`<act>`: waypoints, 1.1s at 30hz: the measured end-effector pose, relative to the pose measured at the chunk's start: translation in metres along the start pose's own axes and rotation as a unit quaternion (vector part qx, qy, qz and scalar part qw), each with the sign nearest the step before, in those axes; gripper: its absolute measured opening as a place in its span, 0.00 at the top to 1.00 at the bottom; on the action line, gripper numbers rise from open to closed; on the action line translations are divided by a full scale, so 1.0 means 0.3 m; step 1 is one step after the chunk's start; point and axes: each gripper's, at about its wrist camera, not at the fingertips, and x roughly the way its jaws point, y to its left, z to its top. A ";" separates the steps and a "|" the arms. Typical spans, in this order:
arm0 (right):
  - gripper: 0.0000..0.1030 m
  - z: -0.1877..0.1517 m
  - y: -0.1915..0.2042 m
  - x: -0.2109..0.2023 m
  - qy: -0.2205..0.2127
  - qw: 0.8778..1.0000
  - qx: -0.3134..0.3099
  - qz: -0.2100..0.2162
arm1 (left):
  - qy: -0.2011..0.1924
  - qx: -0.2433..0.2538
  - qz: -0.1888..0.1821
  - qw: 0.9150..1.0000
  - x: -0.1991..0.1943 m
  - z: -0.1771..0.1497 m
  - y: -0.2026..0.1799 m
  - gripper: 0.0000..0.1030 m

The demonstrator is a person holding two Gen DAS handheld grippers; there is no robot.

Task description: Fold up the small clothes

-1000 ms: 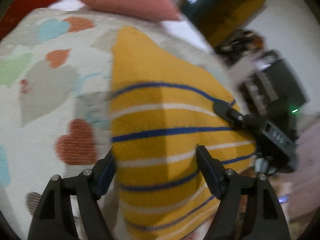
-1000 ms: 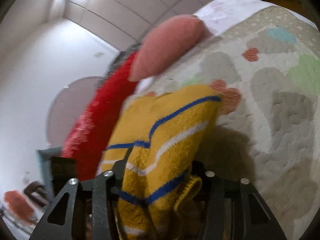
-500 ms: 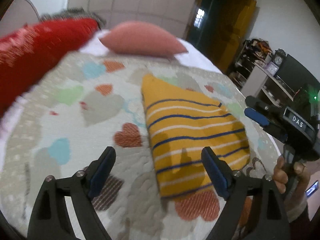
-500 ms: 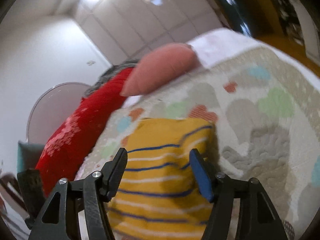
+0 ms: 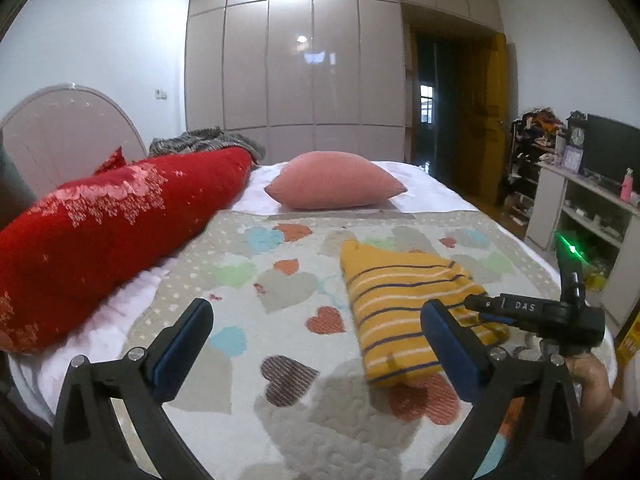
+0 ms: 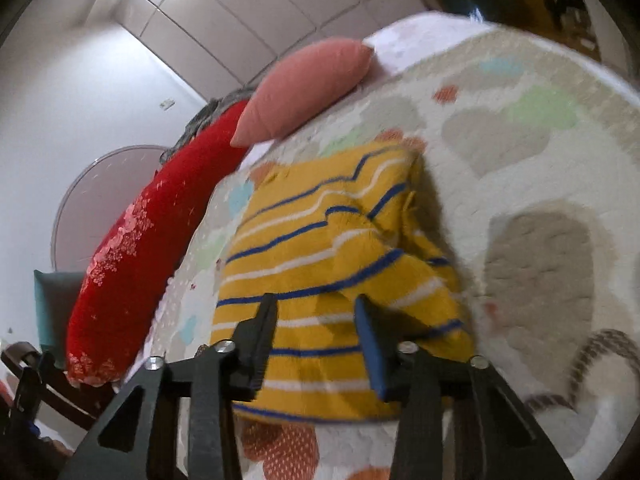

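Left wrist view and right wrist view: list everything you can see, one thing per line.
Striped garment: one, yellow with blue and white stripes, folded flat on the quilt.
Quilt: one, pale with coloured hearts, covers the bed.
Pillow: one, pink, far end of the bed.
Bolster: one, red, along the bed's left side.
Wardrobe: one, beige, back wall.
Shelf unit: one, white, right wall.
Left gripper: black, blue pads, opening, empty.
Right gripper: black, open above the garment.
Hand: one, holds the right gripper.

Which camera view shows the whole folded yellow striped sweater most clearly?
The left wrist view: the yellow striped sweater lies whole and sharp on the quilt. The right wrist view shows it close but blurred, its near edge behind the tongs.
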 end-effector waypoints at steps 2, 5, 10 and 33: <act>0.39 -0.027 0.012 -0.062 -0.017 1.000 -0.007 -0.010 | 0.001 -0.007 -0.021 1.000 -0.019 -0.006 -0.011 0.00; 0.39 -0.071 0.033 -0.127 -0.029 0.999 -0.015 -0.016 | -0.003 -0.013 -0.042 0.999 -0.050 -0.020 -0.033 0.00; 0.35 -0.137 0.072 -0.211 -0.044 0.998 -0.037 -0.034 | 0.000 -0.001 -0.041 0.999 -0.093 -0.031 -0.068 0.00; 0.26 -0.264 0.163 -0.287 -0.060 0.991 -0.089 -0.081 | -0.001 -0.030 -0.075 0.997 -0.162 -0.075 -0.089 0.00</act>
